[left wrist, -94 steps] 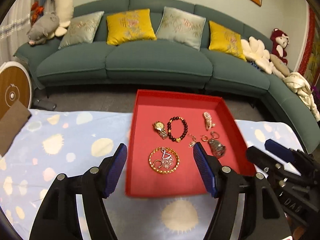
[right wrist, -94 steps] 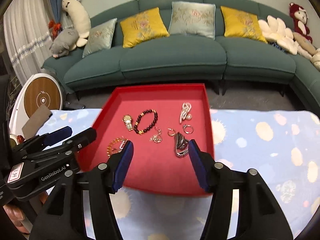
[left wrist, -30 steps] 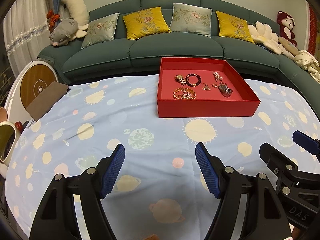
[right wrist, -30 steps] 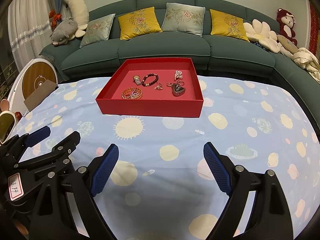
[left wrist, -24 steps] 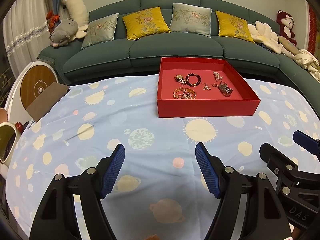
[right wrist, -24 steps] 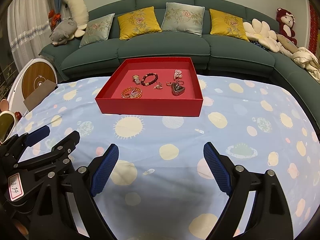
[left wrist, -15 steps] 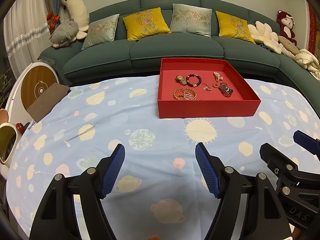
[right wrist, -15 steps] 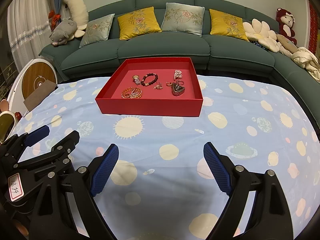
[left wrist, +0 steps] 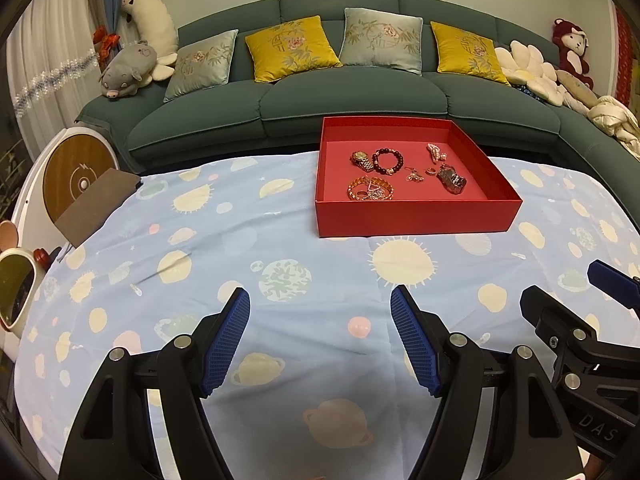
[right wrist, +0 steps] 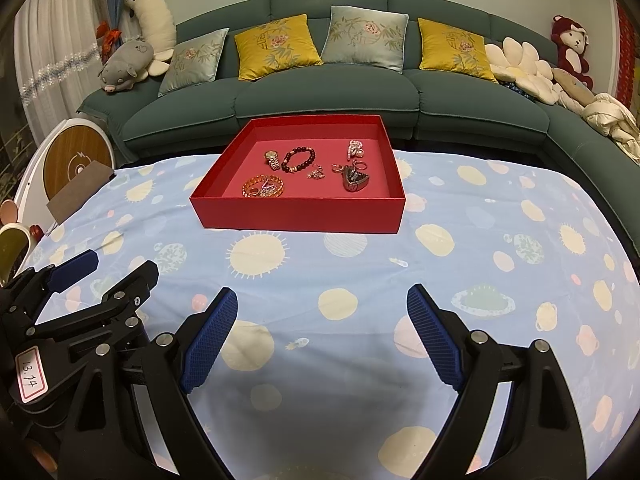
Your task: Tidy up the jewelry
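Red tray (left wrist: pixel 416 214) at the worktop's (left wrist: pixel 280 280) far side holds one gold watch (left wrist: pixel 361 159), one dark bead bracelet (left wrist: pixel 387 161), one gold bangle (left wrist: pixel 370 192), one pearl piece (left wrist: pixel 435 153) and one dark clip (left wrist: pixel 451 179). Both the left hand-held gripper (left wrist: pixel 320 336) and the right hand-held gripper (right wrist: pixel 320 336) hang near, well apart from it, jaws spread wide and empty.

table, planet-print cloth (left wrist: pixel 280 216) | on it: red tray (left wrist: pixel 416 214)
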A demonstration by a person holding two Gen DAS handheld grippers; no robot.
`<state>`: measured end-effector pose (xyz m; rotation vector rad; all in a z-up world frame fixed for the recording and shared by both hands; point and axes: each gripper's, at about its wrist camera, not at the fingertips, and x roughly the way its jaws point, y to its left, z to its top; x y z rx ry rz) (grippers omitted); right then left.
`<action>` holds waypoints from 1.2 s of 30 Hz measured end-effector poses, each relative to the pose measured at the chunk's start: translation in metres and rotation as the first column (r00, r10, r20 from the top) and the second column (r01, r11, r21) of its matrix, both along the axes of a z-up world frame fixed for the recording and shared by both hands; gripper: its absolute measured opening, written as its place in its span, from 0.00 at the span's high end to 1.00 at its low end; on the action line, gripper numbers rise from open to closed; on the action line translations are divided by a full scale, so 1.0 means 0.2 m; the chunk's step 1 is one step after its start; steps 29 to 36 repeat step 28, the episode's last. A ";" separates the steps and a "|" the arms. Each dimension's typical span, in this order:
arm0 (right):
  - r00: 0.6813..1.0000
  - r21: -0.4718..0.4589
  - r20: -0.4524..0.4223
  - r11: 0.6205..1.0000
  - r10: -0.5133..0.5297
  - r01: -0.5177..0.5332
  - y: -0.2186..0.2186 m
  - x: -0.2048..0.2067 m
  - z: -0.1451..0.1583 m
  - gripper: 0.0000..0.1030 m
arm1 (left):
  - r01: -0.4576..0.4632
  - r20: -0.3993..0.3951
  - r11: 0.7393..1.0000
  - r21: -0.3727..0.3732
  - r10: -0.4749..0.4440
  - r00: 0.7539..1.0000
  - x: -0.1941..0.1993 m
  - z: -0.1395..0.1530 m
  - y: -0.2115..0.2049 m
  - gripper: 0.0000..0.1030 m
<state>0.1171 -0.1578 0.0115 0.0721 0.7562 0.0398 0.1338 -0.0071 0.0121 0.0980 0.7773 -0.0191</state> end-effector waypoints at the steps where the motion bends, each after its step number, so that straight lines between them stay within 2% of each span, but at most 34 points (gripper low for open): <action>1: 1.000 0.001 0.000 1.000 0.000 0.000 0.00 0.00 0.00 0.18 | 0.000 -0.001 1.000 0.000 0.000 1.000 0.00 0.00 0.00 0.32; 36: 1.000 -0.006 0.015 1.000 -0.011 0.011 0.01 -0.01 0.01 0.16 | -0.037 -0.016 0.999 -0.017 0.037 0.999 0.01 -0.02 0.01 0.31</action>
